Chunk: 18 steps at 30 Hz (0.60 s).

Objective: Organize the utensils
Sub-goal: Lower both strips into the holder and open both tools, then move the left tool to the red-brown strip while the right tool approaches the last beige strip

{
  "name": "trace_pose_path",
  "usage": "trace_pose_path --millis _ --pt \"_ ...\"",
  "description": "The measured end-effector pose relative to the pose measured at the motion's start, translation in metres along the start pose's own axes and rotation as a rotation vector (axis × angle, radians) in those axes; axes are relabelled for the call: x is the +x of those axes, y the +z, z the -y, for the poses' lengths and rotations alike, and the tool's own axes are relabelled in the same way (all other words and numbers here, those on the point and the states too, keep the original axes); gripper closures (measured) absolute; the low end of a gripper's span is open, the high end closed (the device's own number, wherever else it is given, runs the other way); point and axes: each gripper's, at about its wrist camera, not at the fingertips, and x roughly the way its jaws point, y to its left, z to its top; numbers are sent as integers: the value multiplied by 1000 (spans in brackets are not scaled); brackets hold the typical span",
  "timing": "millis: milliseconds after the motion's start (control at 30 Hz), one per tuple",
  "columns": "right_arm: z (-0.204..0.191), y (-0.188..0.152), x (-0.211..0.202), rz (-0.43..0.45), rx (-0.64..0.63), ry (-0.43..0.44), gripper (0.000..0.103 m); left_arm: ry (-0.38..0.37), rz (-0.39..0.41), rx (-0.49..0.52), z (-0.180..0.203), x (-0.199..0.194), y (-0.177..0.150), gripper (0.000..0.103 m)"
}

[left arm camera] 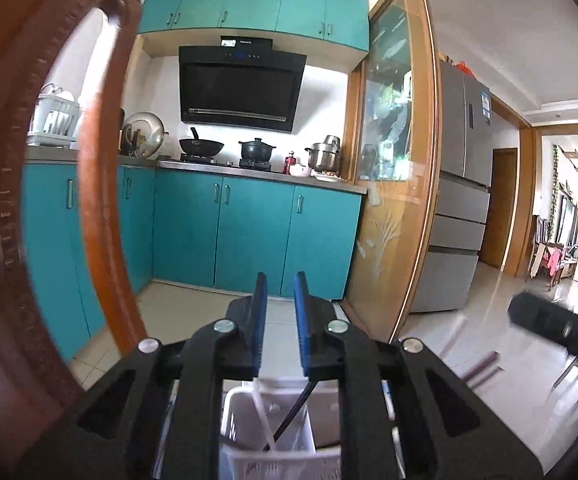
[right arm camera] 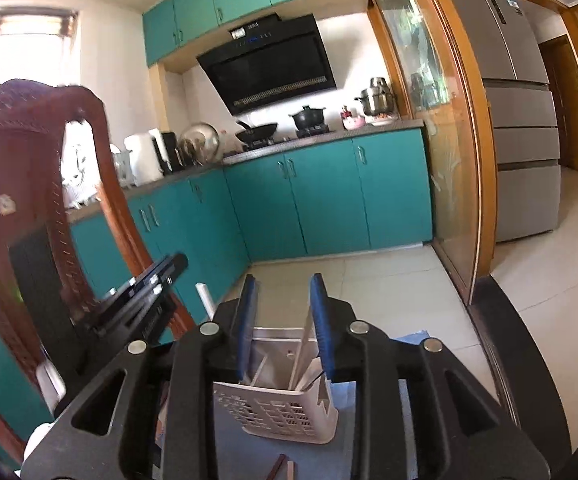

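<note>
White plastic caddy (right arm camera: 277, 408), matt, its near wall pierced with slots. Inside, a pale plastic stick (right arm camera: 304, 354) and a thin dark one (left arm camera: 291, 416). The left claw (left arm camera: 280, 322) is matt black plastic with shiny metal bolts, its pads (left arm camera: 260, 320) ribbed blue rubber by the look. Same build on the right claw (right arm camera: 283, 320). To the left, a chair (right arm camera: 29, 168) in glossy carved reddish wood. A blue cloth (right arm camera: 413, 340) lies matt under the caddy. Far off, smooth teal cabinets (left arm camera: 249, 232), a brushed metal fridge (right arm camera: 521, 92), and glossy floor (right arm camera: 549, 300) tiles.
</note>
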Motion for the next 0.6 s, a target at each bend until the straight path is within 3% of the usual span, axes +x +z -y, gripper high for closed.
trace_pose_path --millis 133,267,333,400,500,600 --pt "-7 2 -26 -29 -55 33 75 21 -26 2 -9 -29 -17 86" --pt "-13 -21 -25 -180 -93 107 75 105 -194 34 -20 -36 -58 86" --pt "-14 -56 -10 -296 -131 106 75 160 -311 60 -25 -31 -78 86" --pt "-4 -107 22 -465 -112 94 75 178 -389 69 -30 -28 -89 86" --pt "5 -171 70 -725 -77 2 75 187 -473 63 -38 -26 -103 86" --pt "-4 -190 87 -781 -92 13 75 206 -561 25 -50 -22 -120 84"
